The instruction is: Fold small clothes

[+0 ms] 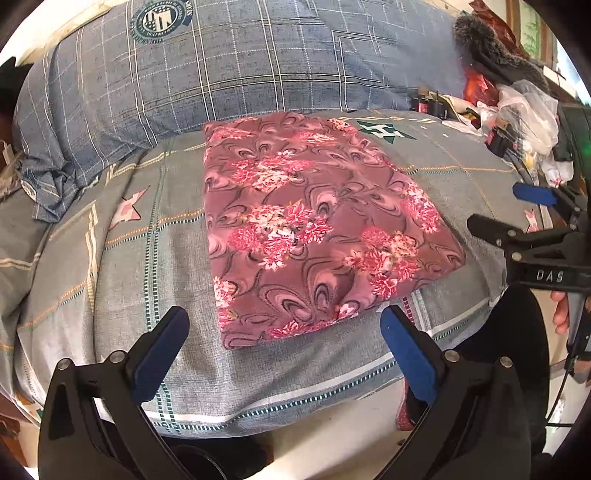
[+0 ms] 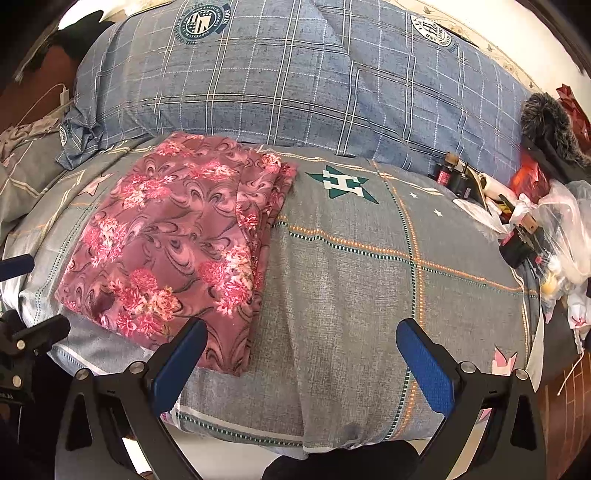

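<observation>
Left wrist view: folded floral garment (image 1: 310, 229) at twelve o'clock, long axis running away, nearer the wide, empty left tool (image 1: 284, 332); right tool (image 2: 301, 345) likewise wide.

White letters "DAS" stand on the black body of the right gripper (image 1: 532, 206), seen at the right edge from the left wrist; a green star with a white "H" (image 2: 341, 183) is printed on the grey bedcover (image 2: 351, 295), ahead of the right gripper's fingers; on the blue checked pillow (image 2: 295, 81) beyond, a round crest (image 2: 201, 23) carries "STARS" on its ribbon, its ring lettering too small to read; a second crest (image 2: 432, 31) farther right shows "H".
</observation>
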The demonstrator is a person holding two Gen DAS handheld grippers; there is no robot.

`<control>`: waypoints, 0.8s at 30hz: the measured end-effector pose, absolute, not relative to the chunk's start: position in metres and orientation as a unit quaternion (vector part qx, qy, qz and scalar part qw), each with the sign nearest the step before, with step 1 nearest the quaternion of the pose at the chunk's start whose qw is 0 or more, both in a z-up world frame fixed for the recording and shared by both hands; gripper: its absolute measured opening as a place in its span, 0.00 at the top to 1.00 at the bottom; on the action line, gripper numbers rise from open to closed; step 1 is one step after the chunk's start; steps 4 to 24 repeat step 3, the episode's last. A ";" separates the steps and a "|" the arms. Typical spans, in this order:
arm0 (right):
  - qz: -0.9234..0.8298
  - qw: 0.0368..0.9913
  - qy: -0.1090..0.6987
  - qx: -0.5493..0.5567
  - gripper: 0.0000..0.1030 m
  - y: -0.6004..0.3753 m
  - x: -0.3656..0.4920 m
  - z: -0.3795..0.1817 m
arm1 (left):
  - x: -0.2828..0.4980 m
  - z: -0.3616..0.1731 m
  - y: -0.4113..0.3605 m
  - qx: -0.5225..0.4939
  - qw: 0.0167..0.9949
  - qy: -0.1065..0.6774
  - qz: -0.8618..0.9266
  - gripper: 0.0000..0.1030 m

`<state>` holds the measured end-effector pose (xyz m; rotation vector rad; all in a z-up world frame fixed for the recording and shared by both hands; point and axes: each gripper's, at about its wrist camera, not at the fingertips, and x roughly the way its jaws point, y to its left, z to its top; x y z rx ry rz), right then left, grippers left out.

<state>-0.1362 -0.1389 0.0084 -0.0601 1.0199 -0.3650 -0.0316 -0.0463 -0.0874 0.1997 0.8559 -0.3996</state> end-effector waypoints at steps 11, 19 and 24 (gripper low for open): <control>-0.180 0.859 0.479 -0.029 0.00 -0.140 -0.138 0.011 | -0.034 -0.087 -0.050 0.104 0.888 0.407 -0.188 0.00; -0.180 0.859 0.479 -0.029 0.00 -0.140 -0.138 0.011 | -0.034 -0.087 -0.050 0.104 0.888 0.407 -0.188 0.00; -0.180 0.859 0.479 -0.029 0.00 -0.140 -0.138 0.011 | -0.034 -0.087 -0.050 0.104 0.888 0.407 -0.188 0.00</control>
